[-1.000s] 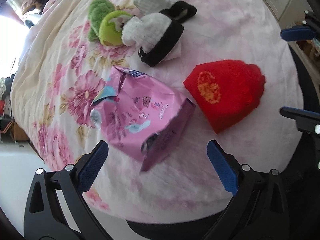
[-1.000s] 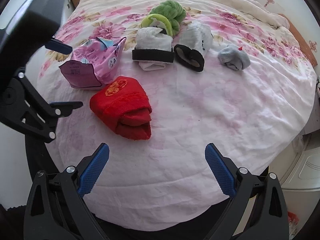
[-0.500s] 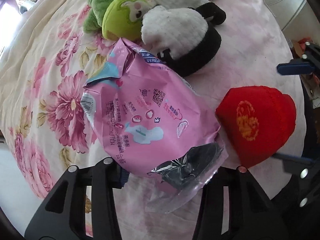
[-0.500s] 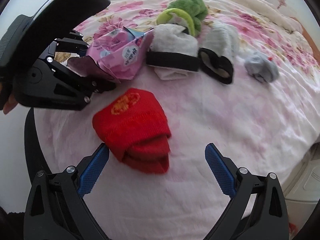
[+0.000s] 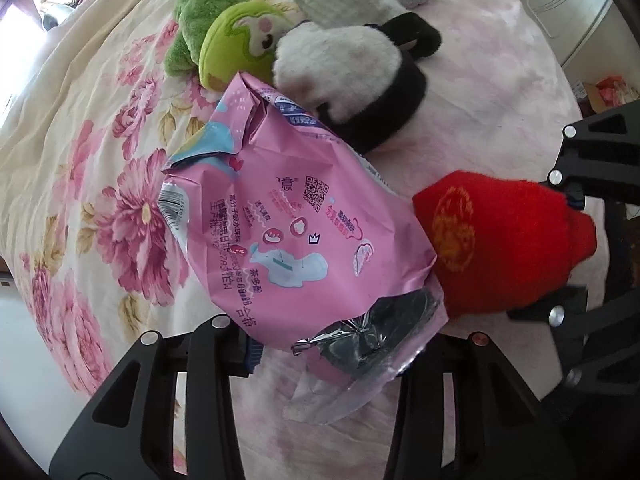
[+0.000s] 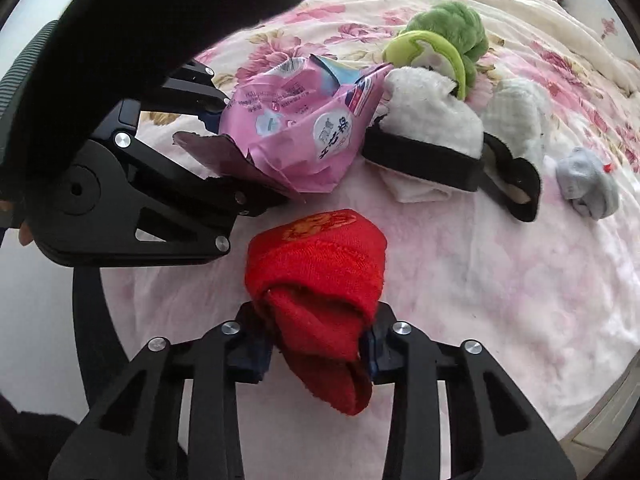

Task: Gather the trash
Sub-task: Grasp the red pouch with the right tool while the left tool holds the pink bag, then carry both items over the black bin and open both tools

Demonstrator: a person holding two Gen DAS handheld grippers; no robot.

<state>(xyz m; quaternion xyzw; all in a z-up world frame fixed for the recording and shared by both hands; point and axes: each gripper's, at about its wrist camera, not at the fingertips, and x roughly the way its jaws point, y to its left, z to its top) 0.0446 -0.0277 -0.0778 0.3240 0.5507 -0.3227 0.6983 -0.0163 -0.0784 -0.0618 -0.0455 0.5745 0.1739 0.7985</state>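
Observation:
A crumpled pink plastic package lies on the floral bedspread; my left gripper is shut on its torn near end. The package also shows in the right wrist view, with the left gripper clamped on it. A rolled red sock with a gold emblem lies just right of the package; my right gripper is shut on its near end. The red sock also shows in the left wrist view, with the right gripper on it.
A green plush slipper, white-and-black fuzzy socks and a grey sock lie behind the package on the bedspread. The bed's edge runs along the left and near side.
Both grippers moved forward and closed: the left on the pink package, the right on the red sock. The package has lifted and tilted slightly.

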